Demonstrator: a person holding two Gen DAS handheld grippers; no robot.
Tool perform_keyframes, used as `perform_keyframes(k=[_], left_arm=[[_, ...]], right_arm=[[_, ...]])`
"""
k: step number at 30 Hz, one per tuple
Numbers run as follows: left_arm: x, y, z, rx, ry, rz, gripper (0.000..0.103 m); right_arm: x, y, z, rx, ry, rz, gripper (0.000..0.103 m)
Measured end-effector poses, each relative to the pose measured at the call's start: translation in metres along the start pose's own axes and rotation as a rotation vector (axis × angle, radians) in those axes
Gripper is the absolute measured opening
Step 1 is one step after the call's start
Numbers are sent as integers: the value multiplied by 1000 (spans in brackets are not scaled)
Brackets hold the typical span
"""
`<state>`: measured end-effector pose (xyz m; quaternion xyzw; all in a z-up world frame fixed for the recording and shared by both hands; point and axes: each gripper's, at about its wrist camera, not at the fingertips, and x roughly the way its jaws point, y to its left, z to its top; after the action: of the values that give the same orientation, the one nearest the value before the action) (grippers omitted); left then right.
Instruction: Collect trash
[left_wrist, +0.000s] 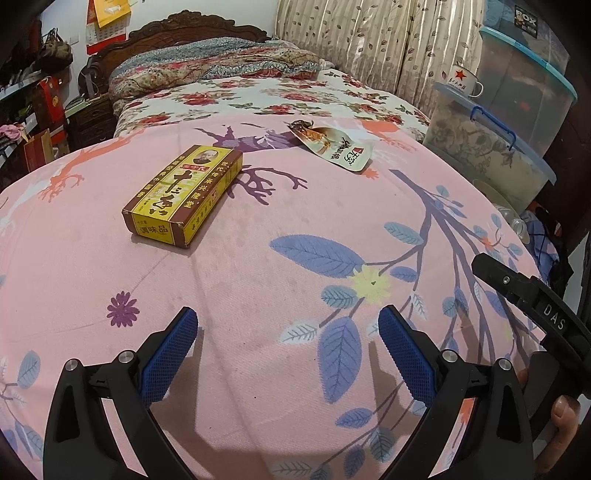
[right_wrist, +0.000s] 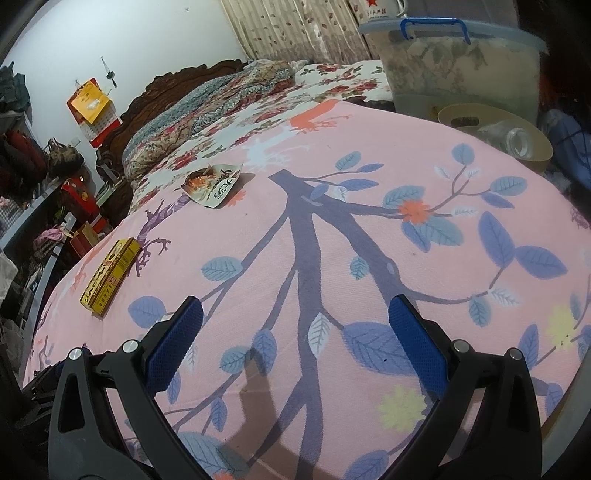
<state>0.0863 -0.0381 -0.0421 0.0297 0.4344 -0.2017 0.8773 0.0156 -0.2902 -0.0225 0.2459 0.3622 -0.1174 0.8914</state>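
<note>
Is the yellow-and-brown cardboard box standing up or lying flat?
Lying flat: the yellow-and-brown cardboard box rests broad face up on the pink sheet.

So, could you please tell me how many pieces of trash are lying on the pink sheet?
2: a yellow-brown box on the left side and an opened snack wrapper farther back toward the floral bedding. Nothing else shows, though the sheet's edges are out of view.

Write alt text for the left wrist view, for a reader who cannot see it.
Open left gripper hovers over a pink leaf-print bedsheet, holding nothing. Ahead lie a yellow-and-brown seasoning box and, farther back to the right, an empty snack wrapper. The other gripper shows at the right edge, beside stacked plastic storage bins.
</note>
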Motion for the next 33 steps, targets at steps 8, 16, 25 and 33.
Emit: perform_keyframes(k=[8,16,25,33], left_arm=[[-2,-1,0,12,-8,6,94],[-1,-2,0,10,-3,5,94],[0,-2,-1,6,-1,13,94],[-1,-3,-1,8,-3,11,94]], right_arm=[[0,1,0,-3,-1,-1,100],[0,1,-1,2,1,3,100],[0,2,-2,13,3,15,100],[0,1,-3,14,3,14,100]])
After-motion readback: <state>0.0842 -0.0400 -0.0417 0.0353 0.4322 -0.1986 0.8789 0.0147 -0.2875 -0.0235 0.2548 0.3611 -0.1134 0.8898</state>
